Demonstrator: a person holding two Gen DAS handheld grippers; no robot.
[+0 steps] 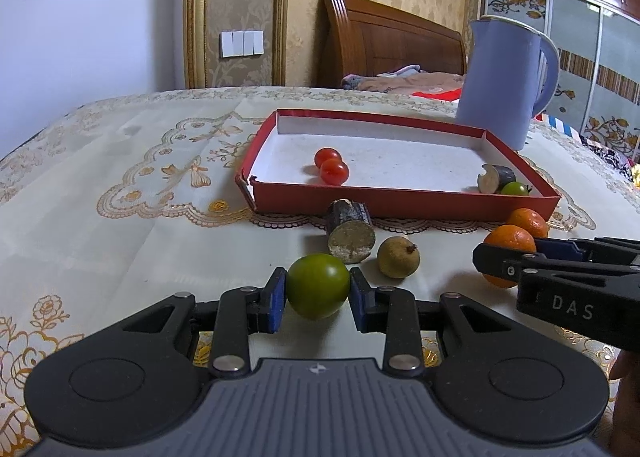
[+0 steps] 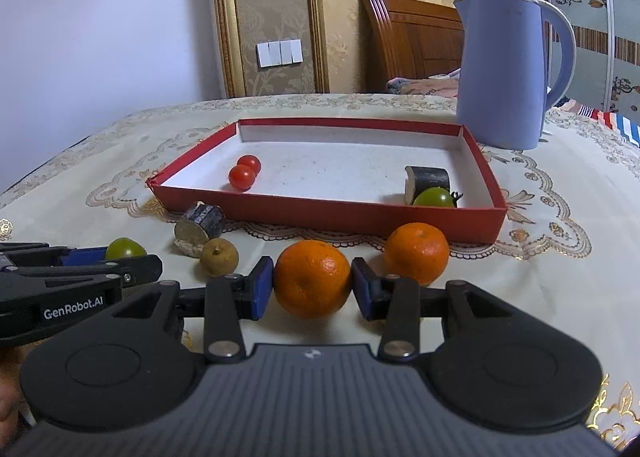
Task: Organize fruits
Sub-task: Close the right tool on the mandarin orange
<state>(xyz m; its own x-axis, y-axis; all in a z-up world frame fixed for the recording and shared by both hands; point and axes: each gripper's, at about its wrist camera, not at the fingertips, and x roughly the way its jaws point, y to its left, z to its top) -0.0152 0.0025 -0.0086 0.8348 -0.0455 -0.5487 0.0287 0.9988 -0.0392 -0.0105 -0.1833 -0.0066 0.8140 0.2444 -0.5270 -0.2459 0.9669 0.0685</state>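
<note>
My left gripper (image 1: 318, 289) is shut on a green tomato (image 1: 318, 285) that rests on the tablecloth. My right gripper (image 2: 313, 285) is shut on an orange mandarin (image 2: 313, 277), also on the cloth. A second mandarin (image 2: 417, 253) lies just right of it. A yellow-brown longan (image 1: 398, 257) and a dark cut cylinder piece (image 1: 350, 231) lie between the grippers and the red tray (image 1: 400, 203). The tray holds two red cherry tomatoes (image 1: 331, 165), another dark cut piece (image 1: 494, 178) and a small green tomato (image 1: 515, 189).
A tall lilac jug (image 1: 504, 85) stands behind the tray's far right corner. The table wears a cream embroidered cloth (image 1: 120, 197). Its left edge curves off near the wall. A bed with a wooden headboard (image 1: 384, 45) lies beyond.
</note>
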